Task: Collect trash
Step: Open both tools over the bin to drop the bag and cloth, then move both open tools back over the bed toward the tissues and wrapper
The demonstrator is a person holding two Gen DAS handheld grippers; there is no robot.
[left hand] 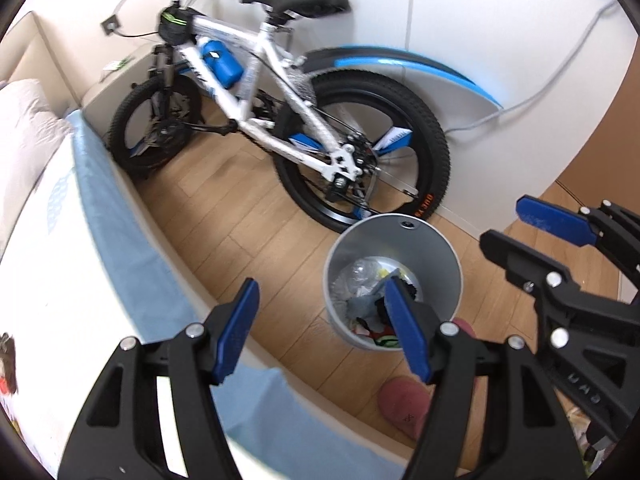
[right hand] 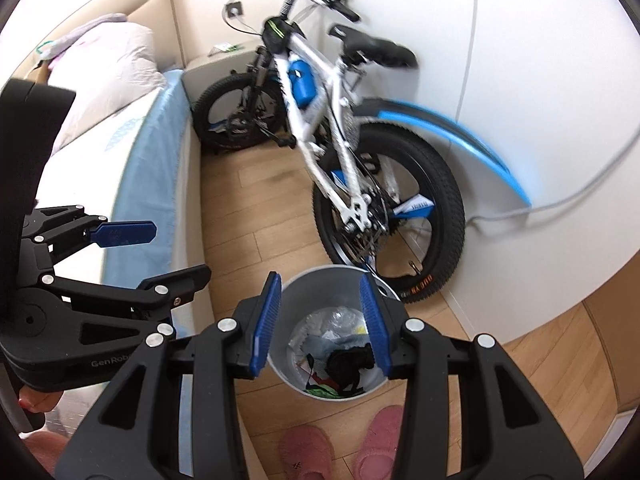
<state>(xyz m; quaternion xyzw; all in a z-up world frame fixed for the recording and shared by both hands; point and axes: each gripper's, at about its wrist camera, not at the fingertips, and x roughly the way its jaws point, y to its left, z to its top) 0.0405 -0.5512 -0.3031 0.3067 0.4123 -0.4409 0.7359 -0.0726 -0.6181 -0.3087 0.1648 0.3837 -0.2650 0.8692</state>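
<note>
Your left gripper (left hand: 324, 334): blue pads spread wide, nothing between them; it hangs above the wooden plank floor (left hand: 240, 216) at the bed's edge, its right pad overlapping the bin's mouth in the left wrist view.

Your right gripper (right hand: 320, 324): blue pads apart, holding nothing, the bin's opening framed between them from above.

Round grey metal waste bin (right hand: 320, 284): upright on the floor, just in front of the bicycle's rear wheel. Inside lies the trash (right hand: 340, 356): crumpled clear plastic, pale paper scraps, a black crumpled piece, and bits of red and green wrapper near the bottom edge.

White-and-blue children's bicycle (right hand: 320, 120): leaning along the white wall, black saddle, knobby black tyres, blue bottle on the frame.

Bed with light blue sheet (right hand: 156, 152): to the left of the bin, with a pale pillow at its head.

Pair of pink slippers (right hand: 340, 444): on the floor, near side of the bin.

Grey cable (right hand: 560, 196): trailing down the wall to the right of the bicycle.
</note>
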